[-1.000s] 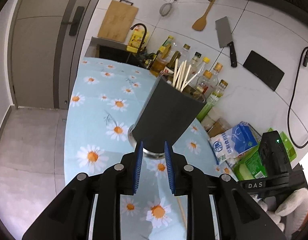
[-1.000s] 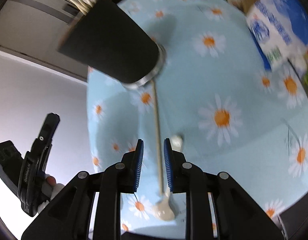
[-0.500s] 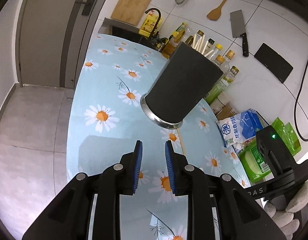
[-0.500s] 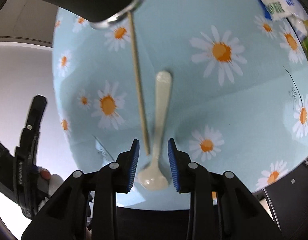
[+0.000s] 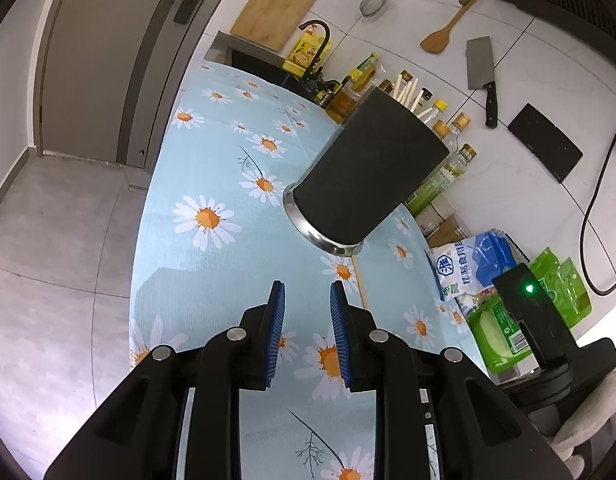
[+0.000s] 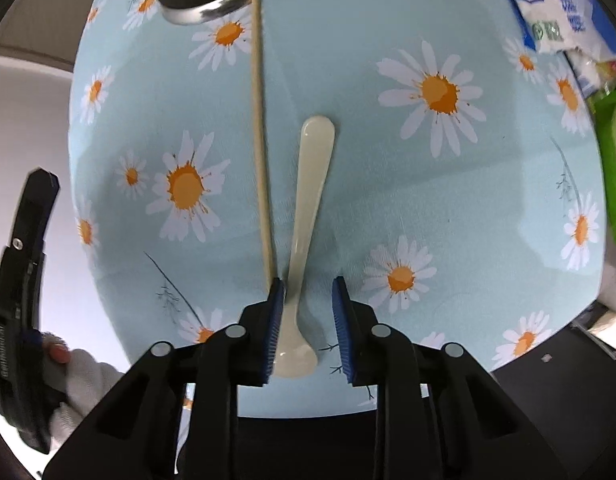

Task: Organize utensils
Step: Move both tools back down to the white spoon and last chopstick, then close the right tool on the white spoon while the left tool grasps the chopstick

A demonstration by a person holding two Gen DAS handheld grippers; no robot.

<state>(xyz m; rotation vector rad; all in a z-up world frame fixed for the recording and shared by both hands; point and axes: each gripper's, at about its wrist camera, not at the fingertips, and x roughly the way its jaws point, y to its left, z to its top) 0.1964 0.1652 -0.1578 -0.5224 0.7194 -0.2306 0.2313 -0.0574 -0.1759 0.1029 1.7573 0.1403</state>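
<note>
A cream spoon lies flat on the daisy tablecloth, bowl end nearest me. A single wooden chopstick lies just left of it, its far end at the base of the black utensil holder. The holder has a steel base rim and holds several pale chopsticks. My right gripper is open and low over the table, its fingers either side of the spoon's lower handle. My left gripper is open and empty, hovering a short way before the holder.
Oil and sauce bottles stand behind the holder along the tiled wall. A blue-white salt bag and green packets lie at the right. The table's left edge drops to the floor. A knife and spatula hang on the wall.
My right gripper has dropped and moved forward over the spoon, which now sits between its fingers. My left gripper has pulled back from the holder.
</note>
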